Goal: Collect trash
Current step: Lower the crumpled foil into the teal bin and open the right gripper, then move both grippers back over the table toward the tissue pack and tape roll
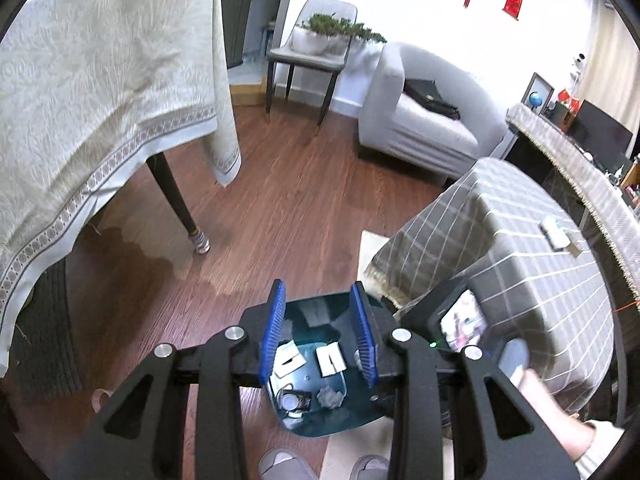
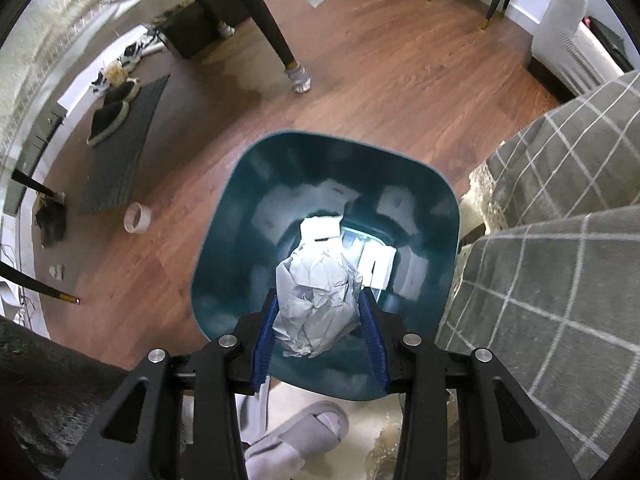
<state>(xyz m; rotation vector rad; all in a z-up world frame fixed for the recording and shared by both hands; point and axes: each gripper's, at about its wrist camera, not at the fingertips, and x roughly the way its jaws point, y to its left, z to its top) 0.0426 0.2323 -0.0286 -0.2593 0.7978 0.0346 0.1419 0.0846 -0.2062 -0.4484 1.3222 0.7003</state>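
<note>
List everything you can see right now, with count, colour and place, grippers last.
trash bin: one, teal, on the wood floor below both grippers
crumpled paper: one, white, held over the bin
white cards: several, in the bin bottom
tape roll: one, pale, on the floor left of the bin
dark shoes: a pair, on the grey mat
plaid cloth: grey, right of the bin
armchair: one, grey, far side
slippers: two, grey, on the person's feet
left gripper: open, empty, above the bin
right gripper: shut on the paper
</note>
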